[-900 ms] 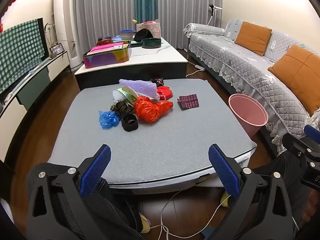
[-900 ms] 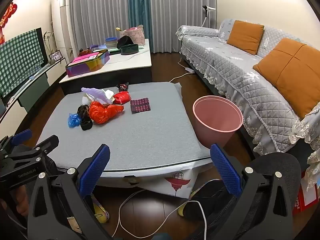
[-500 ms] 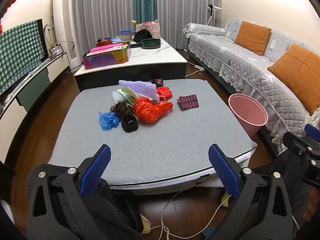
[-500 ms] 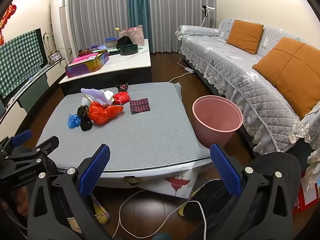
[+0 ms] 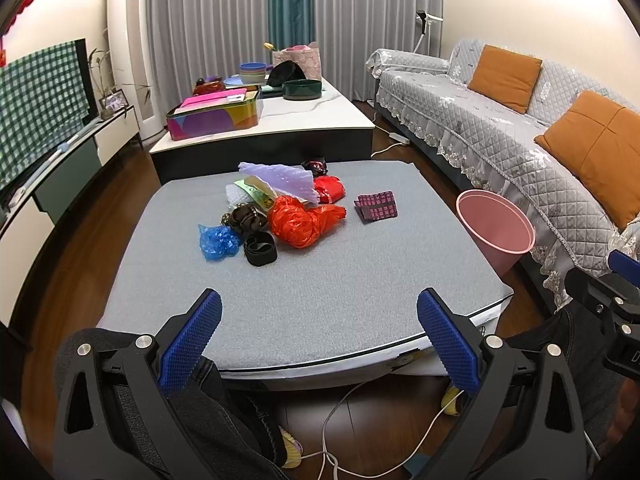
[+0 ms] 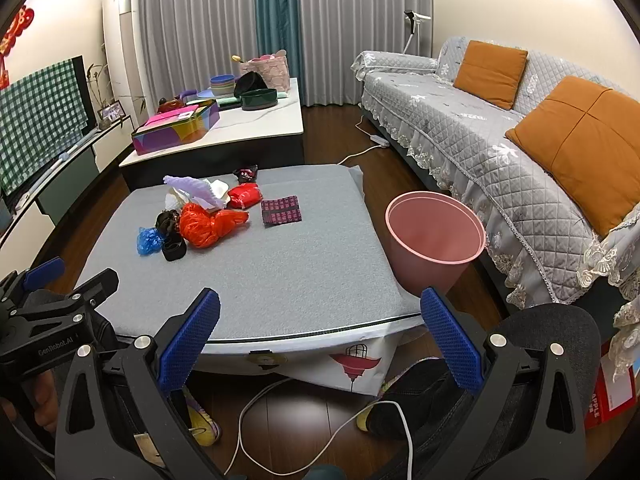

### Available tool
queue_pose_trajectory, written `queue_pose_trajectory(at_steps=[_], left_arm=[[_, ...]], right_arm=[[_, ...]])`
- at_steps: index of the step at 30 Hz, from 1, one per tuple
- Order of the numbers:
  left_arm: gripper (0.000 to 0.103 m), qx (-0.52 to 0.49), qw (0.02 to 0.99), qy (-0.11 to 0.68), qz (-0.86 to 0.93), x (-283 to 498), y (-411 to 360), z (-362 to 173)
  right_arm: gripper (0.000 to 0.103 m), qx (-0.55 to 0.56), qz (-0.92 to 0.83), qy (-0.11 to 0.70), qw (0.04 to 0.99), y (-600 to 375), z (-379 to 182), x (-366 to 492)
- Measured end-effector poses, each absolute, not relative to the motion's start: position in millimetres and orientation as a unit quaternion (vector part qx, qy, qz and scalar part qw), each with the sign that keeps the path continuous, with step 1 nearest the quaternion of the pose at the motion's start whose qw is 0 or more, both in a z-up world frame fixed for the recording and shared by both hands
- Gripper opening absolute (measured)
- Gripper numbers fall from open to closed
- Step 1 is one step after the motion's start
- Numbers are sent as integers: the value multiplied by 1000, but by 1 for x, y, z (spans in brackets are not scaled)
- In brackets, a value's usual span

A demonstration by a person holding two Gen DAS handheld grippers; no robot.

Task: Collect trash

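Note:
A heap of trash lies on the far half of the grey padded table (image 5: pixel 320 292): an orange plastic bag (image 5: pixel 302 220), a blue bag (image 5: pixel 216 242), a black band (image 5: pixel 260 249), a brown wrapper (image 5: pixel 244 218), lilac foam (image 5: pixel 280 178), a red bag (image 5: pixel 330 189) and a maroon patterned packet (image 5: pixel 378 207). The pink bin (image 6: pixel 434 236) stands on the floor right of the table. My left gripper (image 5: pixel 318 340) and right gripper (image 6: pixel 320 338) hover open over the near table edge, with nothing between their blue pads.
A white low table (image 6: pixel 256 120) with a colourful box (image 6: pixel 176 128) and bowls stands behind. A grey sofa with orange cushions (image 6: pixel 580 140) runs along the right. White cables (image 6: pixel 256 412) and shoes lie on the wooden floor below. The person's knees flank the near table edge.
None of the trash has moved. Both grippers stay open and have only drifted slightly.

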State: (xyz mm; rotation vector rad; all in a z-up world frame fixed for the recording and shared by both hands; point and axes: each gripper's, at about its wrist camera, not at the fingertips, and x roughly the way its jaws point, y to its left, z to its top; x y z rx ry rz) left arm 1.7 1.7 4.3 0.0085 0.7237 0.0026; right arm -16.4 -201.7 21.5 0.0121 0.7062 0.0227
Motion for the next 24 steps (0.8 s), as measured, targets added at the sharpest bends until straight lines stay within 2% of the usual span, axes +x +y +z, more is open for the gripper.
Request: queue_pose_trajectory(at_steps=[24], left_arm=[[95, 6, 937, 350, 1, -1, -1, 6]], right_arm=[[98, 6, 11, 346, 938, -204, 20, -20]])
